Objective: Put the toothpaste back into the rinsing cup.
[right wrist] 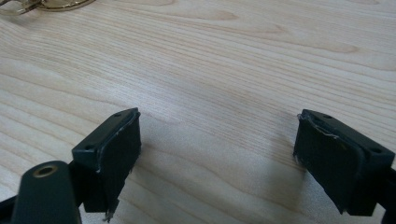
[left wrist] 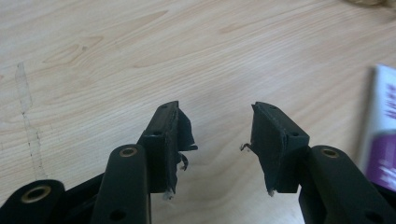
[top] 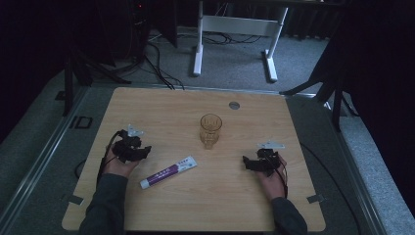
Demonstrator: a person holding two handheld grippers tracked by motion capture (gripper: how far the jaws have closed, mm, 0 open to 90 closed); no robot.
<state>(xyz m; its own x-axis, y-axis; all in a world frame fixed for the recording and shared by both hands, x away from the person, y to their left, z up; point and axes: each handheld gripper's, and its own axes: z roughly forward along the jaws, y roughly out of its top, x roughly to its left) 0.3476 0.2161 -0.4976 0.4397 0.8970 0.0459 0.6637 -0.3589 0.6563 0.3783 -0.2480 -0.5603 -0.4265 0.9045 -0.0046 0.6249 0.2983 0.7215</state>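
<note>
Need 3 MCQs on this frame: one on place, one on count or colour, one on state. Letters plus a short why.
1. Where does the toothpaste tube lie?
A. inside the glass
B. flat on the table, nearer the left hand-held gripper
C. under the right hand-held gripper

2. How many glass mugs stand on the table?
A. one
B. two
C. three

3. How do the jaws of the left hand-held gripper stand?
A. shut on the tube
B. shut on nothing
C. open, with bare wood between them

Key:
1 B: in the high view the tube lies just right of the left hand-held gripper, far from the right one.
2 A: a single amber mug stands mid-table.
3 C: the left gripper view shows a gap between the pads, with the tube off to the side.
</note>
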